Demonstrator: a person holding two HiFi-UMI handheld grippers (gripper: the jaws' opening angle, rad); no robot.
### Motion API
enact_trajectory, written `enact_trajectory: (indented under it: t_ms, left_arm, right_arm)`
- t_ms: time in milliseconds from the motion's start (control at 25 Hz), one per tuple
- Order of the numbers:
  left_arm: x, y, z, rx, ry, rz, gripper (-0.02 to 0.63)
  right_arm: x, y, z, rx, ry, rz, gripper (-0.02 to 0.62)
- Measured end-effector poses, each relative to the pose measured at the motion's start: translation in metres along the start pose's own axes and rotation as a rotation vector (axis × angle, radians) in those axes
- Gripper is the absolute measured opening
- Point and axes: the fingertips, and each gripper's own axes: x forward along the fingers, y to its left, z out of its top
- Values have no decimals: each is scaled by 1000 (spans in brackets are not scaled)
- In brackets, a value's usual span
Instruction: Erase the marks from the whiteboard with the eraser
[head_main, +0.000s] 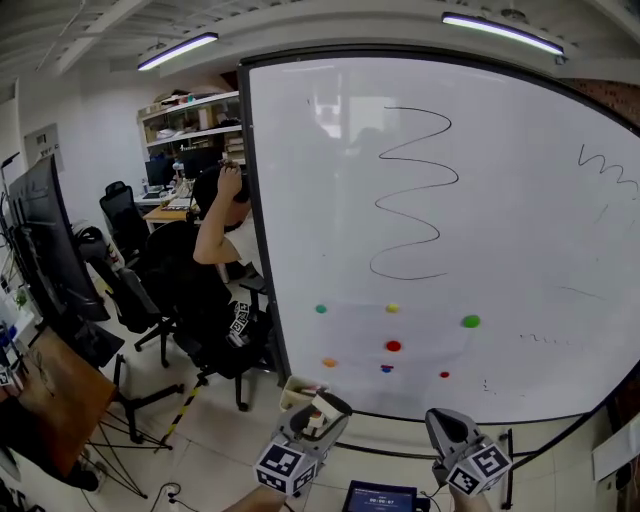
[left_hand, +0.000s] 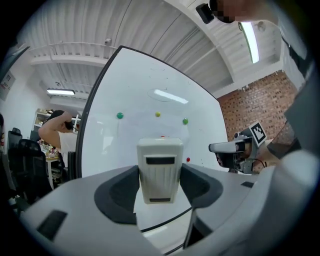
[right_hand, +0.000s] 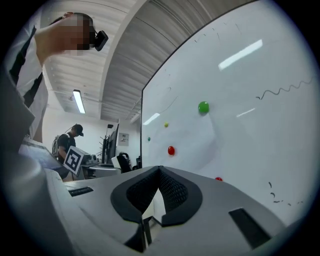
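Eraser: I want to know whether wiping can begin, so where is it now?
The eraser is clamped between the left gripper's jaws, at the head view's bottom centre-left, below the whiteboard's lower edge, beside the right gripper.

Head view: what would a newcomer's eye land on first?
The big whiteboard fills the view, with a tall black squiggle drawn down its upper middle and coloured magnets scattered below it. Low in front, the left gripper is shut on a pale eraser, held clear of the board.
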Motion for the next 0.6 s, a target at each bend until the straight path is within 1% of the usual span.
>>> enact_trajectory:
  t_ms: [280, 480, 600]
  left_arm:
    - [7, -36, 30, 32, -45, -86, 279]
    - [17, -54, 46, 74, -76, -81, 279]
    - [29, -65, 58, 104, -81, -84, 279]
  right_arm:
    - [-27, 0, 43, -85, -25, -25, 8]
    - [-34, -5, 68, -136, -52, 5, 8]
    - [-36, -17, 85, -153, -76, 17, 8]
